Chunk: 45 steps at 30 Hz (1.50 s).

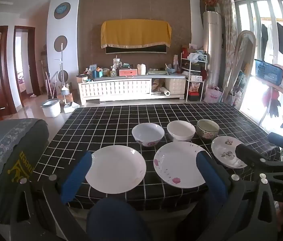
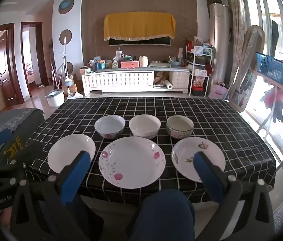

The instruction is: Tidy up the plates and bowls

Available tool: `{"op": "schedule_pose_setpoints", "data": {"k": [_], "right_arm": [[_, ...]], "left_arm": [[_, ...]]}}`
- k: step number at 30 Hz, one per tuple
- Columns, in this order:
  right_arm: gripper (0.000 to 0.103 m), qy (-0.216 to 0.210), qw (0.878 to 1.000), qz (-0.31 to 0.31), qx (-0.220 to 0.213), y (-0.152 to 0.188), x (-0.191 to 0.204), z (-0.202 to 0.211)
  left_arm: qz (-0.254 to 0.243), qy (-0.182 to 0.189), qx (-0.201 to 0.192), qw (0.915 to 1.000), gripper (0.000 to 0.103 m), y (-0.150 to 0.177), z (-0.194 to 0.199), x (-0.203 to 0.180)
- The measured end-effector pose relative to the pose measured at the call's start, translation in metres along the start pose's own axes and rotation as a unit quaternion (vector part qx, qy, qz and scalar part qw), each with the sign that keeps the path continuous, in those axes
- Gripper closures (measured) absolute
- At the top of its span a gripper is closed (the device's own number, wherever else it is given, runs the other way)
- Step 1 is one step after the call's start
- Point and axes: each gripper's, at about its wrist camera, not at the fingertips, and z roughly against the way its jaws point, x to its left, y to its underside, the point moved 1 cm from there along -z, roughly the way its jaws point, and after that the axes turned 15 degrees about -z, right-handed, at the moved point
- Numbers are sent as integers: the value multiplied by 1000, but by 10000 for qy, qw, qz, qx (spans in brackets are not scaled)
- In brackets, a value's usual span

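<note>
Table: the rectangular table under a black cloth with white grid lines [image 2: 211, 116] carries six dishes in two rows, its long axis running from 9 to 3 o'clock.
Plates: near row; the plain white round plate [image 2: 69, 152] at 9 o'clock, the pink-flowered white plate [image 2: 131, 160] in the middle, the small white plate with dark flower prints [image 2: 191, 156] at 3 o'clock.
Bowls: far row; the white bowl with a pink mark [image 2: 109, 126], the plain white bowl [image 2: 144, 126], the flower-patterned bowl [image 2: 179, 126].
Left gripper [image 1: 143, 172]: released, holding nothing, plain plate at 11 o'clock; this one is nearer to it.
Right gripper [image 2: 141, 170]: released, holding nothing, pink-flowered plate at 12 o'clock, apart.
</note>
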Motion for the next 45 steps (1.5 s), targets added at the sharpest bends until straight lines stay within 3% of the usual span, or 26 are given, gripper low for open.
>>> {"op": "schedule_pose_setpoints", "data": {"k": [45], "right_arm": [[0, 4, 9998, -34, 207, 12, -1, -4]], "left_arm": [[60, -36, 94, 9999, 0, 6, -1, 1]]}}
